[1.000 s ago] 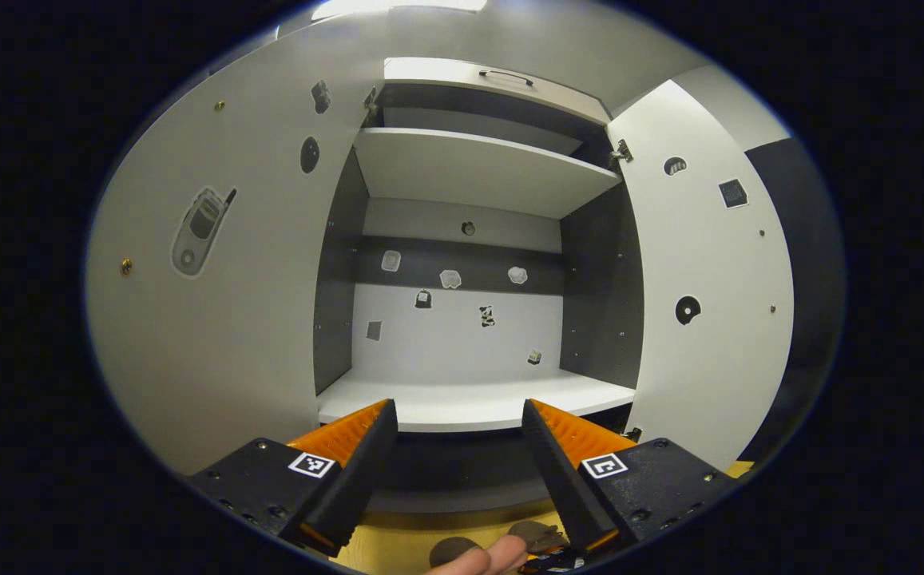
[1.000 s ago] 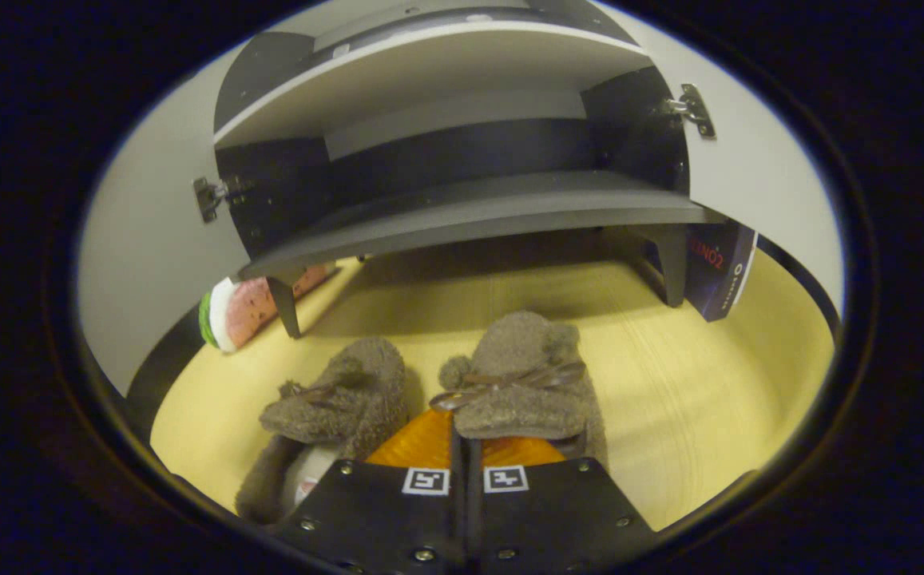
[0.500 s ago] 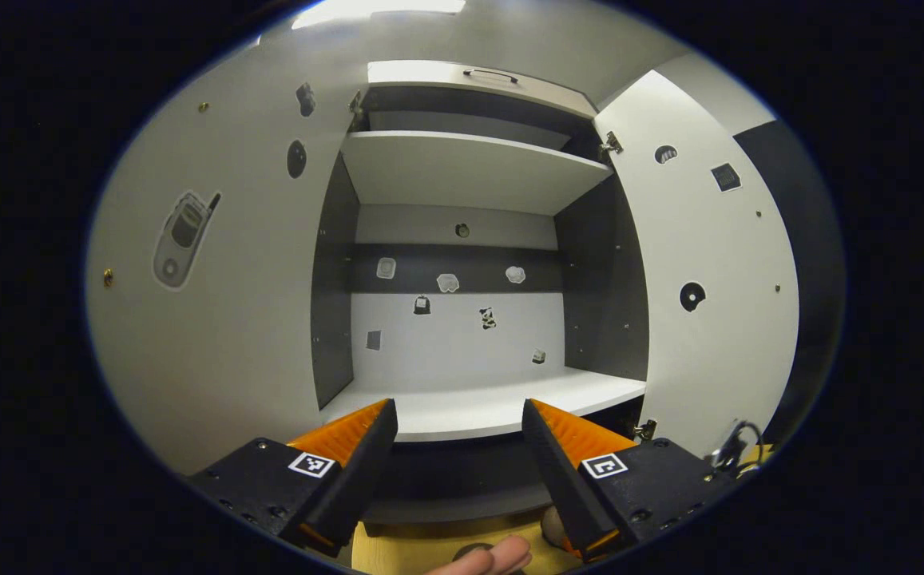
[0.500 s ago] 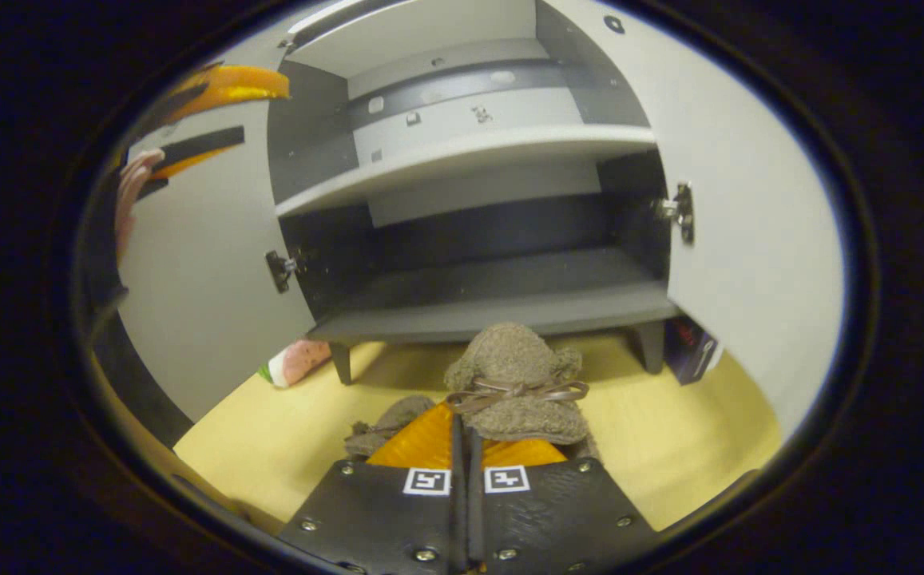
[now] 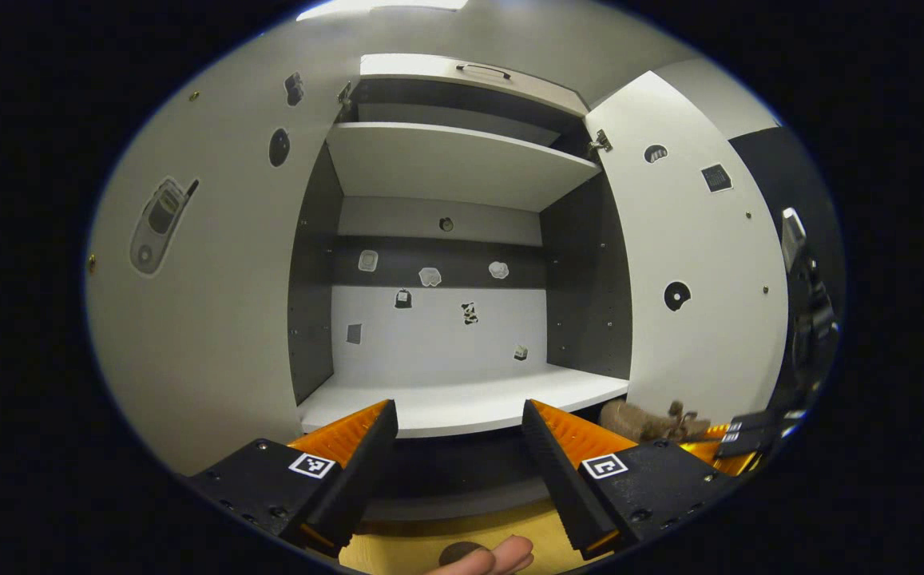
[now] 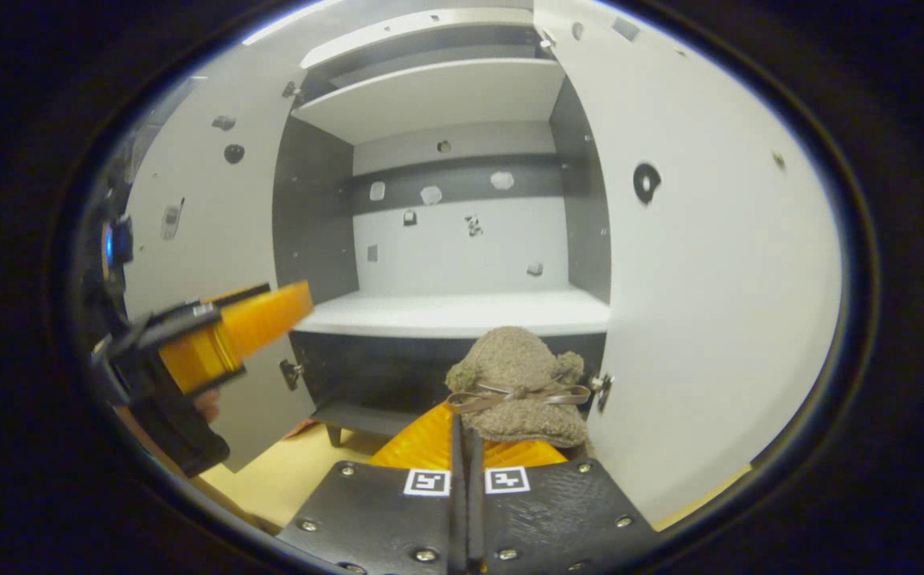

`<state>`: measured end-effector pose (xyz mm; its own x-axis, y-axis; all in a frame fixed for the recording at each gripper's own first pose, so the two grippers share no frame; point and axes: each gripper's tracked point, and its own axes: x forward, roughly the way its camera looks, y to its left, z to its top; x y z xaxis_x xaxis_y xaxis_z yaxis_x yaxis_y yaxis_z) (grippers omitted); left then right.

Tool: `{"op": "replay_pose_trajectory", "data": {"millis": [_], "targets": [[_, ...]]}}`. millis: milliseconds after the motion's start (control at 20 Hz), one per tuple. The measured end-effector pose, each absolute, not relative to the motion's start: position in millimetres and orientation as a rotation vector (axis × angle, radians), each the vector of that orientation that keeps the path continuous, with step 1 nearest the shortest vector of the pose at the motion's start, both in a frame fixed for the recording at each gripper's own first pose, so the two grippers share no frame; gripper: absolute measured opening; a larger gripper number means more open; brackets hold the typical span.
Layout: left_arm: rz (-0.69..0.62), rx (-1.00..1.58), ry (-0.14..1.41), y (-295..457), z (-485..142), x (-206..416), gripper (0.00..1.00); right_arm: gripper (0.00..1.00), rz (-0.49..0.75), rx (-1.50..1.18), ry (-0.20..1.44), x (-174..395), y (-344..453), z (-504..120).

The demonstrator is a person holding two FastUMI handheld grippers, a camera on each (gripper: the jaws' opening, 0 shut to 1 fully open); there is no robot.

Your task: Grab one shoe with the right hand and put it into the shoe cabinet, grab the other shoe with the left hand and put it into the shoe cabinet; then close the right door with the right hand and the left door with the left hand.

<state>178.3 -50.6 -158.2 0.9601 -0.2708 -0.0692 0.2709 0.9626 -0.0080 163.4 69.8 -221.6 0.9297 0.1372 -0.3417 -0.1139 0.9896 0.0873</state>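
Right gripper [image 6: 465,435] clamping shoe [image 6: 517,387], hanging near cabinet [image 6: 450,315] shelf front; left gripper [image 5: 458,447] hovering wide open, gripping nothing.

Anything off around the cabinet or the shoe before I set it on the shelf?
Nothing stands out. The right gripper is shut on the fuzzy shoe, held level in front of the cabinet's white shelf. Both doors stand wide open, and the left gripper is open and holds nothing.
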Motion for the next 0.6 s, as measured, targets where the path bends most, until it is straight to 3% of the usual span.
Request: {"op": "replay_pose_trajectory", "data": {"millis": [300, 600], "targets": [[-0.281, -0.012, 0.062, -44.3, -154.2, 177.1, 0.96, 0.03, 0.100, -0.052, 0.326, 223.9, 65.6, -149.6], [-0.261, -0.051, 0.081, -36.8, -157.5, 181.4, 0.96, 0.03, 0.121, -0.102, 0.407, 292.8, 86.6, -118.6]]}}
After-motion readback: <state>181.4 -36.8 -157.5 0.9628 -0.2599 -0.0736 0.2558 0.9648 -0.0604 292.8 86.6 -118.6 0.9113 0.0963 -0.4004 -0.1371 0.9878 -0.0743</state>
